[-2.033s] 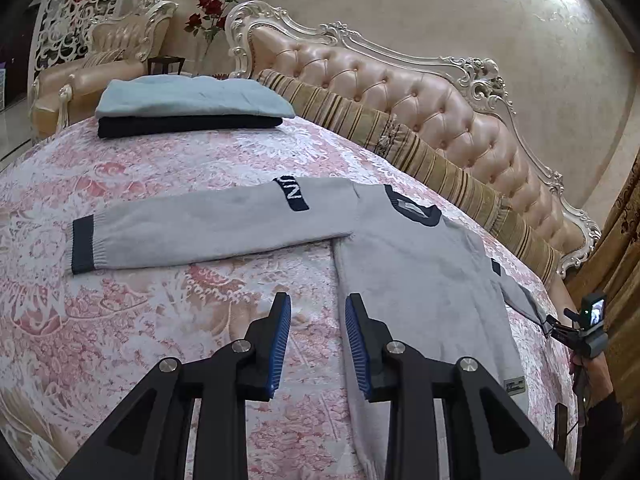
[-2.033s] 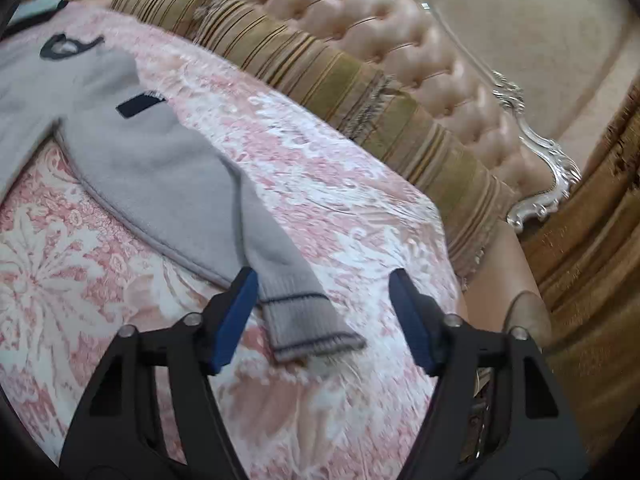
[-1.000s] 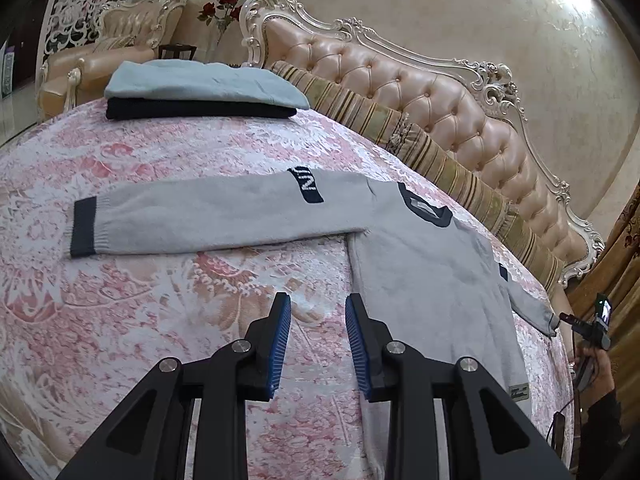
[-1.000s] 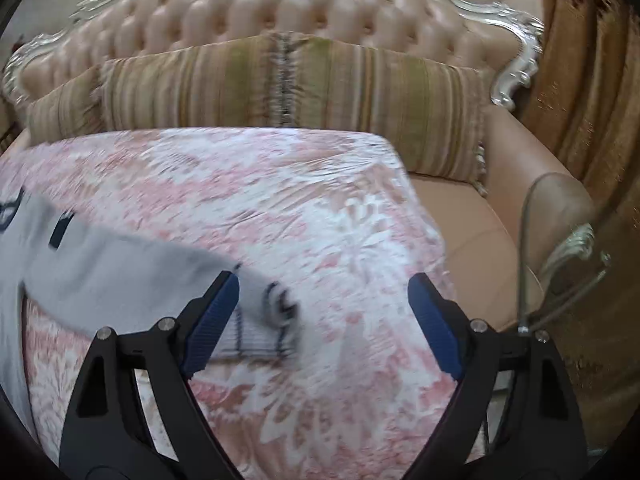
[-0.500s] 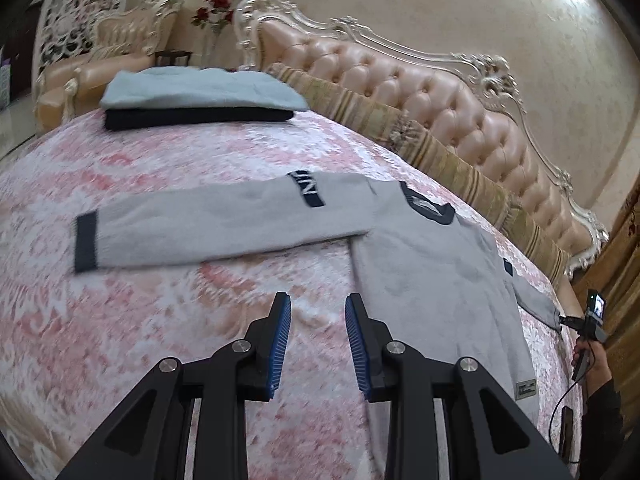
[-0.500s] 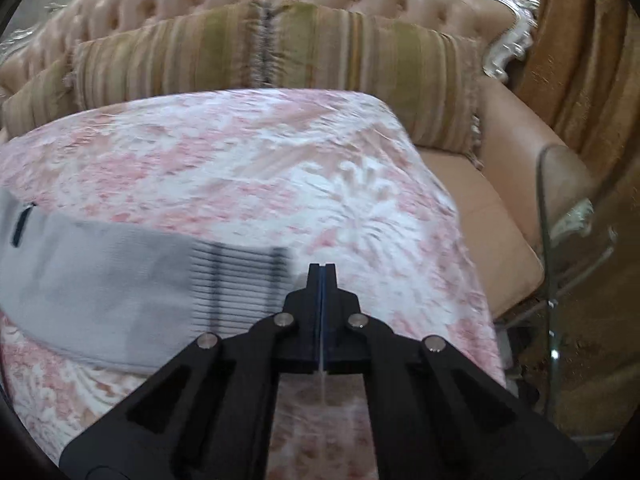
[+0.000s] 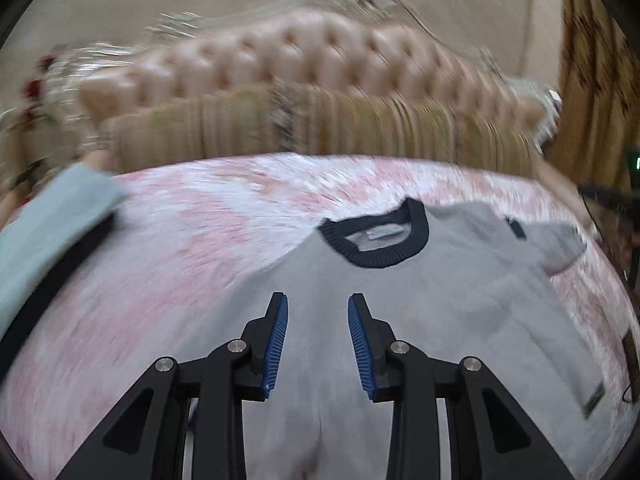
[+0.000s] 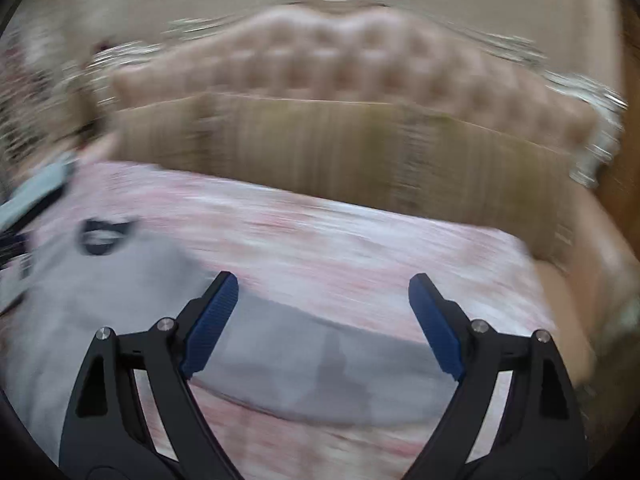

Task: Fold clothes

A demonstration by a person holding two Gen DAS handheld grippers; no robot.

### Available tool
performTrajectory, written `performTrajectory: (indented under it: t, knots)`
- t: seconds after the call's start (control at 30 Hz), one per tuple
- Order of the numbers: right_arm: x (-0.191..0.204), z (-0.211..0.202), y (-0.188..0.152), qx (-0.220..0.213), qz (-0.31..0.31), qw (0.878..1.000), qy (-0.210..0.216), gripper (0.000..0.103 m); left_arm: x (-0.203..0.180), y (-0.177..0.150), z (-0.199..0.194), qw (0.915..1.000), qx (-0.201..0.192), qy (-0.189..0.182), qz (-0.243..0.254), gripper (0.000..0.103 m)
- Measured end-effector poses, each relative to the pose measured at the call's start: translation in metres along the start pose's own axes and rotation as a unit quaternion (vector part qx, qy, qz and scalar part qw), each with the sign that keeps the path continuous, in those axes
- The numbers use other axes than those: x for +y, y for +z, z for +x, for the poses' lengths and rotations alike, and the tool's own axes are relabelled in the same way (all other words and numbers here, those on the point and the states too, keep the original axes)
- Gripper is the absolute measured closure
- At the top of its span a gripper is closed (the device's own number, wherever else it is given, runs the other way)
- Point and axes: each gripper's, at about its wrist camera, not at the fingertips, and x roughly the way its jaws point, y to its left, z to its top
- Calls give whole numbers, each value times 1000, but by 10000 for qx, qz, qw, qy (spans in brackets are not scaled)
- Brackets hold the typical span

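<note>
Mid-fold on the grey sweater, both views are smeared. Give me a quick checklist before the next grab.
1. Left hand-held gripper free: ok, open, nothing between its pads.
2. Right hand-held gripper free: ok, wide open over a band of grey cloth.
3. Grey knit sweater with dark navy collar lying flat on the pink floral bedspread: ok around the body.
4. Right sleeve folded cleanly: cannot tell, blurred.
5. Folded light blue and black clothes stack apart from the sweater: ok.
6. Views steady enough to aim: not ok.

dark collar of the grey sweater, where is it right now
In the left wrist view the dark collar lies right of centre on the pink bedspread, just beyond the left gripper and short of the striped pillows.
</note>
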Motion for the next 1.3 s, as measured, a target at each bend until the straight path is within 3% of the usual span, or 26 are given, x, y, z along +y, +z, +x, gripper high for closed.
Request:
performTrajectory:
  t: [0.13, 0.2, 0.47, 0.6, 0.63, 0.67, 0.7, 0.73, 0.83, 0.93, 1.17, 1.27, 1.3]
  knots:
    - [65, 54, 22, 296, -843, 9921, 886, 15, 8, 22, 41, 9984, 277, -389, 292, 70]
    - [83, 81, 29, 402, -1203, 9871, 976, 15, 13, 30, 55, 9970, 348, -595, 349, 70]
    - [102, 142, 40, 735, -1789, 9655, 1742, 15, 22, 42, 91, 9900, 777, -1010, 596, 71]
    - [126, 163, 34, 986, -2156, 9534, 1869, 15, 18, 39, 85, 9904, 695, -1009, 642, 94]
    - [131, 166, 31, 1120, -2220, 9485, 1964, 18, 17, 38, 83, 9907, 661, -985, 671, 95]
    - [135, 168, 27, 1239, -2282, 9436, 2054, 28, 16, 38, 80, 9910, 624, -958, 698, 97]
    - [138, 167, 25, 1254, -2333, 9410, 2105, 65, 15, 39, 78, 9914, 575, -924, 722, 97]
    - [141, 167, 23, 1270, -2384, 9384, 2156, 75, 14, 41, 76, 9920, 514, -884, 746, 97]
    - [150, 162, 20, 1255, -2524, 9363, 2095, 88, 14, 42, 74, 9933, 441, -787, 717, 98]
    - [147, 164, 26, 1199, -2307, 9481, 1829, 90, 16, 42, 77, 9948, 424, -682, 629, 98]
    - [146, 167, 26, 1080, -2132, 9599, 1468, 90, 21, 42, 82, 9974, 385, -439, 422, 97]
    - [143, 163, 27, 980, -2076, 9662, 1174, 66, 25, 42, 80, 9985, 350, -310, 297, 88]
    - [140, 161, 28, 944, -2058, 9684, 1049, 54, 30, 43, 74, 9991, 310, -228, 196, 79]
